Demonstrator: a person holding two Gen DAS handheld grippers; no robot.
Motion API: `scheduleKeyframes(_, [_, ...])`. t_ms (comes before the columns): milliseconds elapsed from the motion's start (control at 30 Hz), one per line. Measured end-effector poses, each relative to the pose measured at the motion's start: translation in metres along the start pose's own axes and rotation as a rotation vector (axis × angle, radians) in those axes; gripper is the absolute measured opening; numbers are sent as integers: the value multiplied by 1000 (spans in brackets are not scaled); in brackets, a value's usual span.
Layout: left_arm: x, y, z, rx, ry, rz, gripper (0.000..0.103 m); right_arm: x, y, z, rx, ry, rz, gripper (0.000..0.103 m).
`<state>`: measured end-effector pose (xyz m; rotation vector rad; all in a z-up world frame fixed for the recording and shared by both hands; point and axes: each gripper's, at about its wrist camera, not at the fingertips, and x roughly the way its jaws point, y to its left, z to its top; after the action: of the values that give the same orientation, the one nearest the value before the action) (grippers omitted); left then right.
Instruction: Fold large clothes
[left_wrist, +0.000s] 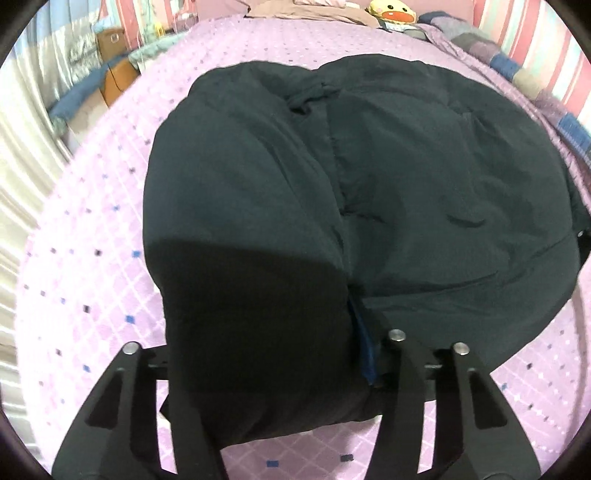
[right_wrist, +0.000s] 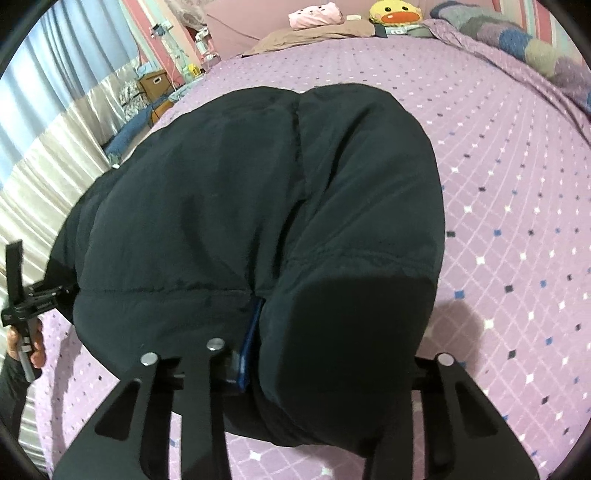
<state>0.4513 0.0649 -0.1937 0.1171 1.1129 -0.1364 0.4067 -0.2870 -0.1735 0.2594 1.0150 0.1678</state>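
A large black padded jacket (left_wrist: 406, 177) lies on a purple patterned bed (left_wrist: 92, 229); it also fills the right wrist view (right_wrist: 240, 192). My left gripper (left_wrist: 295, 369) is shut on the jacket's near left part, which bulges up over the fingers and hides their tips. My right gripper (right_wrist: 295, 369) is shut on the jacket's near right part, with a blue lining edge (right_wrist: 251, 339) showing beside one finger. Both hold the near hem lifted off the bed. The left gripper's body (right_wrist: 22, 295) shows at the left edge of the right wrist view.
A yellow duck plush (right_wrist: 397, 11), a pink plush (right_wrist: 317, 14) and a brown pillow (right_wrist: 314, 35) lie at the head of the bed. A patchwork blanket (right_wrist: 517, 37) runs along the right side. Curtains (right_wrist: 44, 122) and a cardboard box (right_wrist: 155, 83) stand left of the bed.
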Motion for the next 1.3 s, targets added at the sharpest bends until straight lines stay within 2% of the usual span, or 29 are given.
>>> scheduleKeyframes(333, [-5,-9,14,-1,11,35,43,-4,4,5,-43,-2,-35,33])
scheduleKeyframes(400, [-5,-8,11,3,9,38,41,-7,-6,3,-49,-2,-37,33])
scheduleKeyframes(467, [-5,-20,15,-2,8,38,39,-7,-3,1,-53,-3,-39,32])
scheduleKeyframes(500, [-9,-13,6,-7,6,36,38,-8,-3,2,-55,-3,-41,32])
scheduleKeyframes(733, [-31,-18,20,-47,-39,16,26,-24,6,21,-80,-50,-46,24])
scheduleKeyframes(900, [-69,-34,44,-50,-123,-6,21,-63,24,46,-130,-160,-58,19])
scheduleKeyframes(1100, [-132,-73,70,-3,-250,1,20,-117,71,73,-260,-311,-95,18])
scheduleKeyframes(1200, [-165,-90,70,10,-305,5,19,-159,93,69,-327,-415,-114,18])
scheduleKeyframes(1300, [-206,-110,57,46,-363,13,19,-206,102,55,-371,-496,-123,18])
